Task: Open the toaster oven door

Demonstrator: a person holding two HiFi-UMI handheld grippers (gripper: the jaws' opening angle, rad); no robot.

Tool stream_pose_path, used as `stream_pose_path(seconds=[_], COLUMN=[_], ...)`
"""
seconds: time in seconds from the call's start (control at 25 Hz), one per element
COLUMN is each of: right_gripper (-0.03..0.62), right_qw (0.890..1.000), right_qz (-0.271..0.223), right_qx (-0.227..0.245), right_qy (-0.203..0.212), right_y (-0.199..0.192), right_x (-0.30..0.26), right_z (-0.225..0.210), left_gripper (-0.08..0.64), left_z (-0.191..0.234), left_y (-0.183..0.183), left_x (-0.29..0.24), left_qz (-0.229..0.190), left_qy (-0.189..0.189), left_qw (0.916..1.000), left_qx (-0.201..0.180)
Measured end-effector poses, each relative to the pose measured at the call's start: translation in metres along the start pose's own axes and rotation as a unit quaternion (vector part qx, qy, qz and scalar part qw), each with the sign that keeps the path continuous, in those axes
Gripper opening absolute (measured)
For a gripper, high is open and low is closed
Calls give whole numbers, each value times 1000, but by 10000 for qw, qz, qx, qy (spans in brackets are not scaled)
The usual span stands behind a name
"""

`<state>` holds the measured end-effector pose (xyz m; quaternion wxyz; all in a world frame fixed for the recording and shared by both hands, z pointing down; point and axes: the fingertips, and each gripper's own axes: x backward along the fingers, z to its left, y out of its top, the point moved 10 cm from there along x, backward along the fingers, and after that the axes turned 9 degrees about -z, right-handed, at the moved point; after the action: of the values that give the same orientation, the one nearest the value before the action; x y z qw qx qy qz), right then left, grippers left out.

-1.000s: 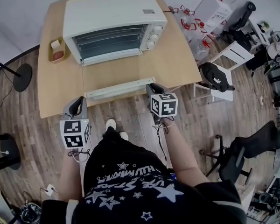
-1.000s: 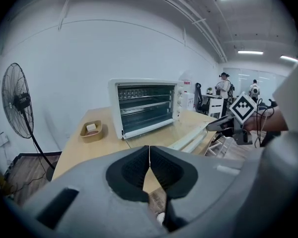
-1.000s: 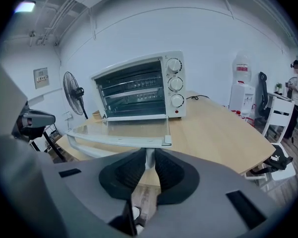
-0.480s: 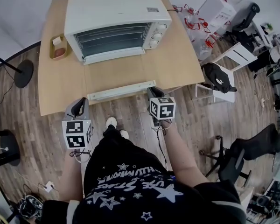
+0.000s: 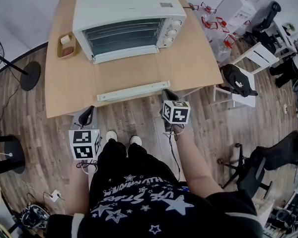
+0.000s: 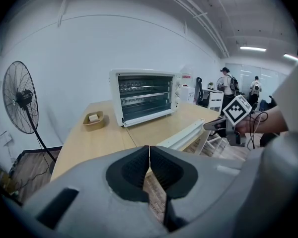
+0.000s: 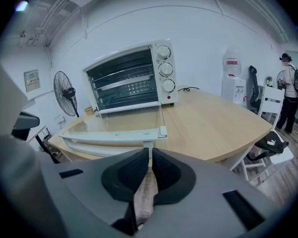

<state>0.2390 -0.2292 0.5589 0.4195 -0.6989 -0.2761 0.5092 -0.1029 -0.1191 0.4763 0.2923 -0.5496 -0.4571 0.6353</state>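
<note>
Wooden floor (image 5: 35,128), white wall (image 6: 89,43), standing fan (image 6: 21,103)

Lowered oven door (image 5: 131,76) covers table middle to front edge; bare tabletop (image 5: 198,68) right; tray (image 5: 67,45) far left.

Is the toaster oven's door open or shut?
Open. The door lies flat on the table in front of the toaster oven, and its racks show inside.

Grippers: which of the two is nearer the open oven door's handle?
The right gripper, just off the right end of the handle, its jaws closing with nothing between them. The left gripper sits farther back, at the near edge of the table.
</note>
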Motion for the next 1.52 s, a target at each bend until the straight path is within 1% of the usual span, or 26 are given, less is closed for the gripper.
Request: stream_pose_path(seconds=[0.16, 0.28, 0.4, 0.44, 0.64, 0.8, 0.96, 1.2, 1.52], right_gripper=[40, 40, 27, 7, 3, 3, 3, 3, 3], right_qw=[9996, 9995, 9985, 9980, 9952, 9937, 9928, 9915, 9909], right_qz=[-41, -210, -436, -505, -805, -880, -945, -1026, -1015], right_qx=[-272, -241, -270, -268, -200, -185, -154, -121, -127], right_qy=[8, -38, -191, -258, -511, -662, -719, -794, -874], right_y=[-3, 5, 16, 20, 33, 34, 26, 1, -36], right_x=[10, 20, 36, 42, 74, 101, 130, 176, 230], right_z=[4, 15, 30, 37, 80, 117, 154, 207, 252], left_gripper=[21, 21, 21, 21, 21, 21, 21, 21, 21], left_z=[5, 12, 16, 19, 37, 51, 63, 79, 84], left_y=[-1, 0, 1, 1, -4, -11, -23, -47, -76], left_x=[5, 7, 15, 20, 47, 70, 97, 139, 192], left_qz=[-25, -77, -164, -181, -276, -382, -484, -543, -566], left_qy=[-82, -222, -444, -515, -871, -1100, -1300, -1556, -1799], left_qw=[10000, 9997, 9988, 9984, 9955, 9926, 9896, 9853, 9809], left_qx=[-40, -94, -136, -141, -243, -330, -389, -453, -472])
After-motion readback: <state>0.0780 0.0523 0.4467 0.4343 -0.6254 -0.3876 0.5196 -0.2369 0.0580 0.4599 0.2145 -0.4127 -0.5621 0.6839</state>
